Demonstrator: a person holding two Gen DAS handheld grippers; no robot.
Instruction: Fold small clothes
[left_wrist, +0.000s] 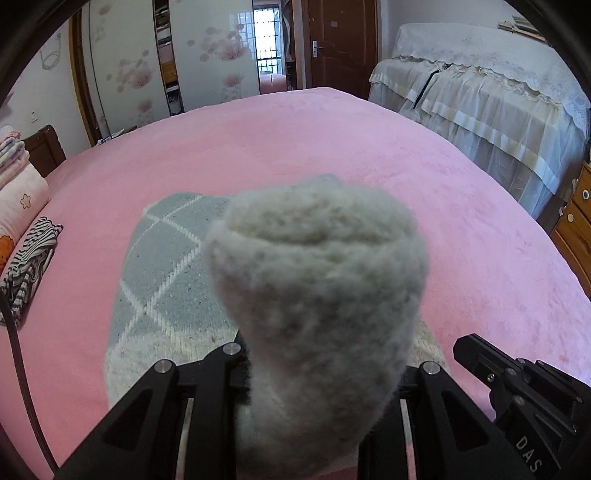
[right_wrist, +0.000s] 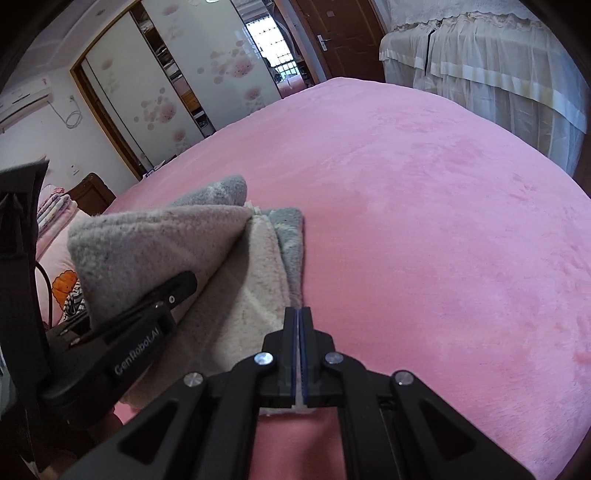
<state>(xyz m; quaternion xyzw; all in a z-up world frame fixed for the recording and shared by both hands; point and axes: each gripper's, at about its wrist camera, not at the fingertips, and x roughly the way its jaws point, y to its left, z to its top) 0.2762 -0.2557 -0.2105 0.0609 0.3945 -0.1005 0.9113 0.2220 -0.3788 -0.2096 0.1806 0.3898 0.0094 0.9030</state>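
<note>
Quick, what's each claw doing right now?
Left gripper: closed on a lifted fold of the fuzzy grey garment.
Right gripper: closed, pinching the garment's near edge.

The raised fleece fold (left_wrist: 314, 295) hides the left gripper's fingertips; the striped clothes (left_wrist: 29, 262) left of it run off-frame.

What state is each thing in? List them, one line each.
Left tongs: shut on the fleece garment, lifting a fold of it.
Right tongs: shut, pinching the fleece garment's near edge.
Fleece garment: partly folded on the pink bed, one flap raised.
Pink bed: covered in plush blanket, smooth.
Striped garment: lying bunched by the pillow.
Brown door: closed.
</note>
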